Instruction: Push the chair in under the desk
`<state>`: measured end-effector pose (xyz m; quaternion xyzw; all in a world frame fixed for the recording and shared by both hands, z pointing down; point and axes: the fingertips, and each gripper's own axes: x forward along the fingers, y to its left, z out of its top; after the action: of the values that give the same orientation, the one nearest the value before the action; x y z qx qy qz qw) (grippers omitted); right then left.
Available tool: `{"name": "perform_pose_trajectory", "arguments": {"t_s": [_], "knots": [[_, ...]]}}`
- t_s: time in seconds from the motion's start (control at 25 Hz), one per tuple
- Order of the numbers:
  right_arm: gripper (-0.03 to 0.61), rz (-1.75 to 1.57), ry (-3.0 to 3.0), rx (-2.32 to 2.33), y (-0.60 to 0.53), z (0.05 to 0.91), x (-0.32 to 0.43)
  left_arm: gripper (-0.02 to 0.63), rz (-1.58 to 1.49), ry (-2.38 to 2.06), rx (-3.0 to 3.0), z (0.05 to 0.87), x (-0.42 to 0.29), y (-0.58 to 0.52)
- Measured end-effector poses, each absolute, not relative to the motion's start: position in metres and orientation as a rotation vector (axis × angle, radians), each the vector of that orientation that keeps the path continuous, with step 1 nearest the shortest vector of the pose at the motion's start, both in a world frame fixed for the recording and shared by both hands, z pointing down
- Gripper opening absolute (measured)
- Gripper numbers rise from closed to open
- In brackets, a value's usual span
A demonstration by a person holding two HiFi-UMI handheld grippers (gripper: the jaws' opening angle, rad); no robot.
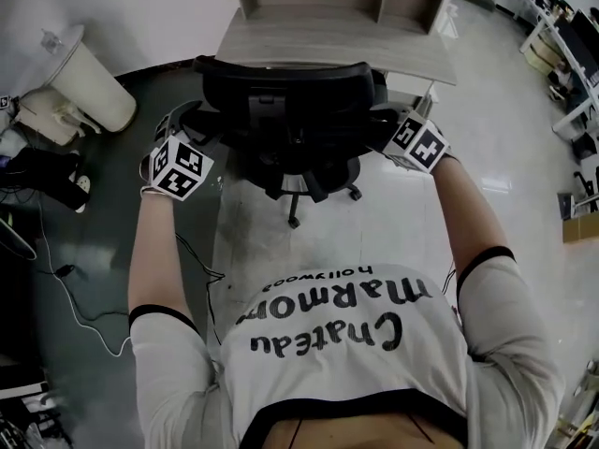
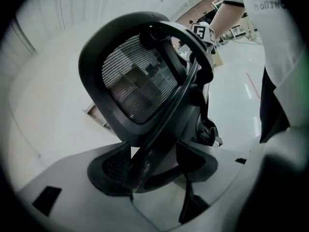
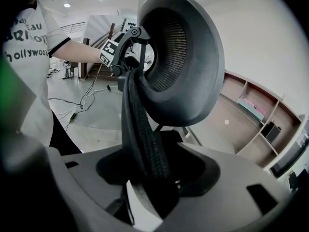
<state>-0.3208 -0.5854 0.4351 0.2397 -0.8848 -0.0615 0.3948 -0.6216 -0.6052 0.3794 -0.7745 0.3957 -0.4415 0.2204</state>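
A black mesh office chair (image 1: pixel 281 110) stands with its seat partly under the pale wood desk (image 1: pixel 328 36), its back toward me. My left gripper (image 1: pixel 190 127) is at the left edge of the backrest. In the left gripper view the backrest (image 2: pixel 140 81) rises above that gripper (image 2: pixel 154 170); a frame strut lies between the jaws with a gap on its right side, so it is open. My right gripper (image 1: pixel 386 131) is at the backrest's right edge. In the right gripper view that gripper (image 3: pixel 154 173) is shut on the ribbed rim of the backrest (image 3: pixel 178 62).
A white bin (image 1: pixel 89 87) stands at the left by the wall, with cables (image 1: pixel 56 279) and a power strip on the dark floor below it. The chair's casters (image 1: pixel 295 218) show on the pale floor. More desks (image 1: pixel 562 36) line the far right.
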Motion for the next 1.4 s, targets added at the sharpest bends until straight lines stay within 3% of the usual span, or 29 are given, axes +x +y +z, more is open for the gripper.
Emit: {"name": "perform_pose_trajectory", "arguments": {"t_s": [0.16, 0.36, 0.48, 0.72, 0.88, 1.4], "knots": [[0.258, -0.164, -2.244, 0.62, -0.586, 0.434, -0.318, 0.296, -0.995, 1.195, -2.403, 0.356, -0.606, -0.57], [0.266, -0.165, -2.25, 0.641, -0.589, 0.432, -0.316, 0.279, -0.22, 1.359, -2.844, 0.292, -0.568, -0.519], [0.272, -0.168, -2.254, 0.658, -0.592, 0.434, -0.315, 0.231, 0.026, 1.419, -2.913, 0.272, -0.55, -0.492], [0.281, -0.155, -2.258, 0.681, -0.596, 0.437, -0.315, 0.119, 0.234, 1.589, -2.87, 0.26, -0.538, -0.453], [0.281, -0.146, -2.257, 0.678, -0.598, 0.438, -0.316, 0.029, 0.167, 1.739, -2.727, 0.256, -0.551, -0.426], [0.282, -0.184, -2.266, 0.711, -0.597, 0.437, -0.317, 0.018, 0.179, 1.923, -2.7, 0.275, -0.532, -0.362]]}}
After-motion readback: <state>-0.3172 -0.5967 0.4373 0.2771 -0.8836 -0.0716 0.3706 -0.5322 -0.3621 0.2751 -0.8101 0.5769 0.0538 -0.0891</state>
